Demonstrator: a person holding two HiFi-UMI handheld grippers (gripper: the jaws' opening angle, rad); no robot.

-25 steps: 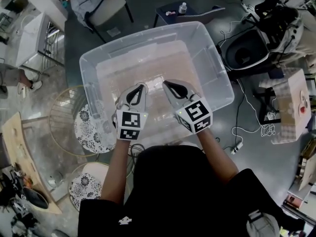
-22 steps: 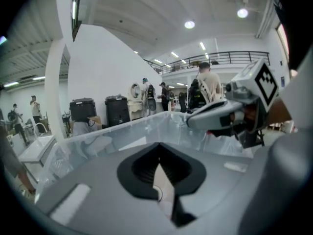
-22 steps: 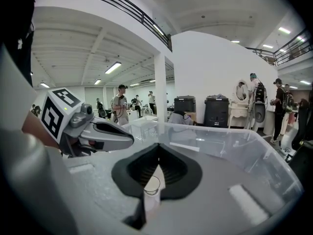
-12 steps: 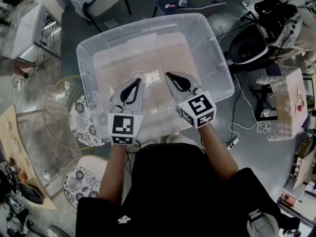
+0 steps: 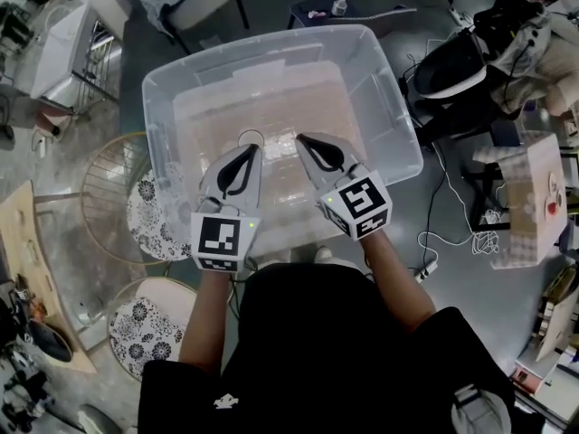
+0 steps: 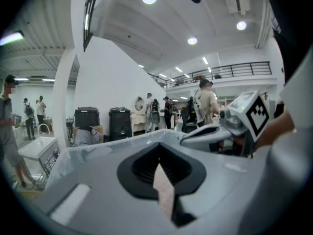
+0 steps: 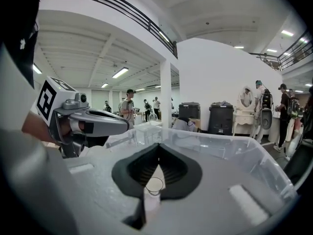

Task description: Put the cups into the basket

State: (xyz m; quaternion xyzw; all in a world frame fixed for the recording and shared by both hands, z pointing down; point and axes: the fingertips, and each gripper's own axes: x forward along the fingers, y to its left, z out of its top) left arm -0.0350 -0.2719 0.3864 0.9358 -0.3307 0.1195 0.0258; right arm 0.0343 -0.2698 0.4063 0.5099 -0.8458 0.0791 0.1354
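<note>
A large clear plastic bin (image 5: 271,48) stands on the floor in front of me, and both grippers hover over its near half. My left gripper (image 5: 246,152) has its jaws shut with nothing between them; in the left gripper view (image 6: 157,155) only a brownish sliver shows in the slit. My right gripper (image 5: 306,143) also looks shut. In the right gripper view (image 7: 157,166) a small clear cup (image 7: 155,185) shows in the slit between the jaws; I cannot tell whether it is pinched or lies below. A thin round rim (image 5: 253,136) shows just past the left fingertips.
A gold wire basket (image 5: 104,174) stands left of the bin, beside two round patterned pieces (image 5: 149,220) (image 5: 136,324). A chair (image 5: 194,12) and a low table with a bottle (image 5: 336,7) stand beyond the bin. A black seat (image 5: 448,70), cables (image 5: 434,242) and a cardboard box (image 5: 529,197) are at the right.
My left gripper has risen toward the camera and drifted slightly left, still shut. The right gripper has shifted only a little. The bin has stayed where it was.
</note>
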